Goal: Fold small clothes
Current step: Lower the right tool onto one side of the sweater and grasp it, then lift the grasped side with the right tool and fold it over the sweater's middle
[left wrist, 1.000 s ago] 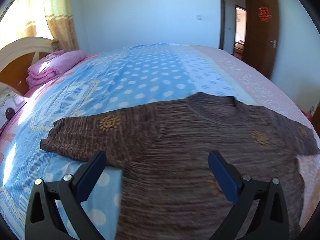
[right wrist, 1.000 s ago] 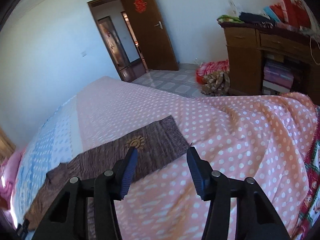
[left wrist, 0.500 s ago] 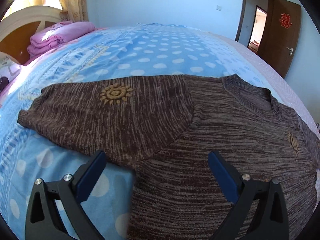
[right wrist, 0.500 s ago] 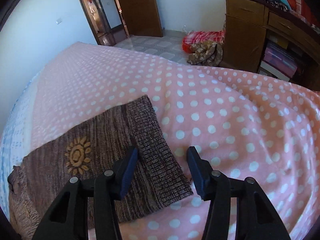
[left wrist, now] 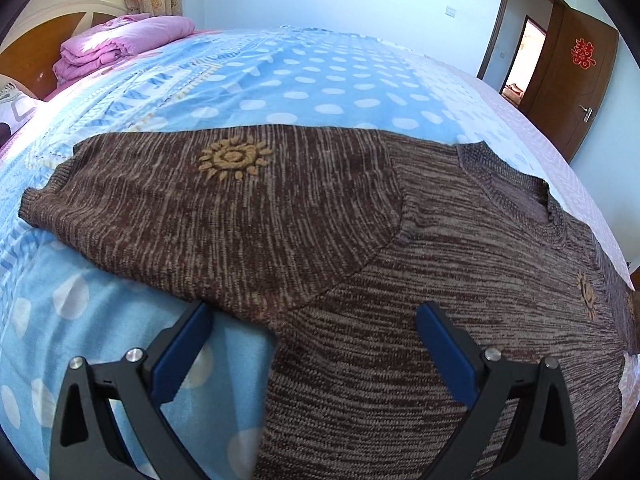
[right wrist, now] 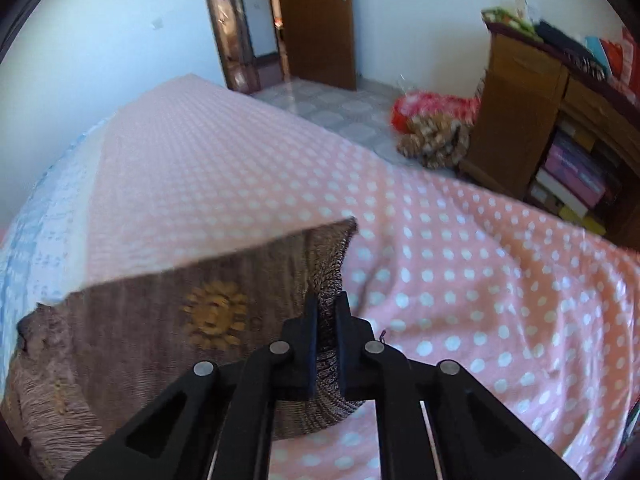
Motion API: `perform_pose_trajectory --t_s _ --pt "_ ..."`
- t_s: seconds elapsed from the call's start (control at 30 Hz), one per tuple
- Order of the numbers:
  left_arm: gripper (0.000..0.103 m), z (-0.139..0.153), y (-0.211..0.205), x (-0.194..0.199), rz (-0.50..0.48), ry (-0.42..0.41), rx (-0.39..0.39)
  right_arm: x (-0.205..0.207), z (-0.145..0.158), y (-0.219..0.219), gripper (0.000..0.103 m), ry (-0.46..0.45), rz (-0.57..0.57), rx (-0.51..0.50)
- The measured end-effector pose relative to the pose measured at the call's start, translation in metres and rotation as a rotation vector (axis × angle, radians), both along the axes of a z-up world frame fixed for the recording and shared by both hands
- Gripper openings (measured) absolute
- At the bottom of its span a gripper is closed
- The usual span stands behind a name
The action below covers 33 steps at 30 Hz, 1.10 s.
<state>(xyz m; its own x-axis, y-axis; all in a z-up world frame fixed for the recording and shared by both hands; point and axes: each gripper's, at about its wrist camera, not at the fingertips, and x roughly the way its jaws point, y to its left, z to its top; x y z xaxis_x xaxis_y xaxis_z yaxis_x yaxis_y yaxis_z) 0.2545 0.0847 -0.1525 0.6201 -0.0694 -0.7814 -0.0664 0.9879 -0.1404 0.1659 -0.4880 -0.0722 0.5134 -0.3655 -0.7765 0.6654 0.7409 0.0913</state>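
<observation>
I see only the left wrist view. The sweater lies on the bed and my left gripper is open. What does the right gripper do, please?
Observer: The right gripper is shut on the sleeve cuff of the brown sweater.
Operator: Is this cuff flat on the bed?
Observer: No, it is raised off the pink dotted blanket.
Operator: Does this sleeve have a pattern?
Observer: Yes, a golden sun motif beside the right gripper.

My left gripper [left wrist: 312,320] hangs over the sweater [left wrist: 360,260] on the bed [left wrist: 280,80]; my right gripper [right wrist: 326,308] pinches its cuff [right wrist: 330,280].
</observation>
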Motion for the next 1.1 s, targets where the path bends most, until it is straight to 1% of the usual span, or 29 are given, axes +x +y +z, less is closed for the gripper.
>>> perform_pose_trajectory --t_s 0.07,0.17,0.23,0.33,0.4,0.43,0.47,0.53,0.63,0.73,0.8,0.83,0.93,1.0,1.1 --pt "0.103 0.0 0.002 0.0 -0.001 -0.003 -0.003 0.004 0.019 0.021 0.007 -0.031 0.037 -0.006" --pt "0.103 0.0 0.003 -0.001 -0.001 -0.006 -0.008 0.017 0.046 0.067 0.007 -0.074 0.127 0.003" --pt "0.103 0.0 0.004 -0.002 -0.002 -0.012 -0.02 0.031 0.061 0.111 0.007 -0.107 0.218 0.0" --pt "0.103 0.0 0.007 -0.002 -0.004 -0.02 -0.038 0.055 0.069 0.179 0.007 -0.145 0.352 0.016" --pt "0.103 0.0 0.008 -0.002 -0.005 -0.024 -0.049 0.07 0.065 0.226 0.007 -0.149 0.421 0.018" --pt "0.103 0.0 0.008 -0.002 -0.005 -0.026 -0.052 0.079 0.059 0.254 0.007 -0.146 0.463 0.007" --pt "0.103 0.0 0.008 -0.002 -0.006 -0.027 -0.054 0.086 0.053 0.272 0.007 -0.142 0.484 -0.002" --pt "0.103 0.001 0.009 -0.002 -0.007 -0.03 -0.06 0.1 0.03 0.314 0.007 -0.123 0.534 0.018" --pt "0.103 0.0 0.009 -0.003 -0.008 -0.035 -0.068 0.111 -0.005 0.357 0.007 -0.076 0.569 0.016" --pt "0.103 0.0 0.011 -0.003 -0.009 -0.04 -0.078 0.115 -0.039 0.377 0.007 -0.038 0.593 -0.015" --pt "0.103 0.0 0.011 -0.003 -0.009 -0.043 -0.084 0.118 -0.055 0.38 0.007 -0.014 0.607 -0.018" --pt "0.103 0.0 0.011 -0.003 -0.009 -0.044 -0.085 0.116 -0.057 0.377 0.007 -0.01 0.609 -0.013" --pt "0.103 0.0 0.011 -0.003 -0.01 -0.045 -0.083 0.112 -0.057 0.377 0.007 -0.026 0.624 -0.045" --pt "0.103 0.0 0.011 -0.004 -0.01 -0.045 -0.082 0.112 -0.058 0.378 0.007 -0.029 0.619 -0.03" --pt "0.103 0.0 0.011 -0.004 -0.01 -0.045 -0.082 0.111 -0.057 0.384 0.007 -0.033 0.629 -0.034"
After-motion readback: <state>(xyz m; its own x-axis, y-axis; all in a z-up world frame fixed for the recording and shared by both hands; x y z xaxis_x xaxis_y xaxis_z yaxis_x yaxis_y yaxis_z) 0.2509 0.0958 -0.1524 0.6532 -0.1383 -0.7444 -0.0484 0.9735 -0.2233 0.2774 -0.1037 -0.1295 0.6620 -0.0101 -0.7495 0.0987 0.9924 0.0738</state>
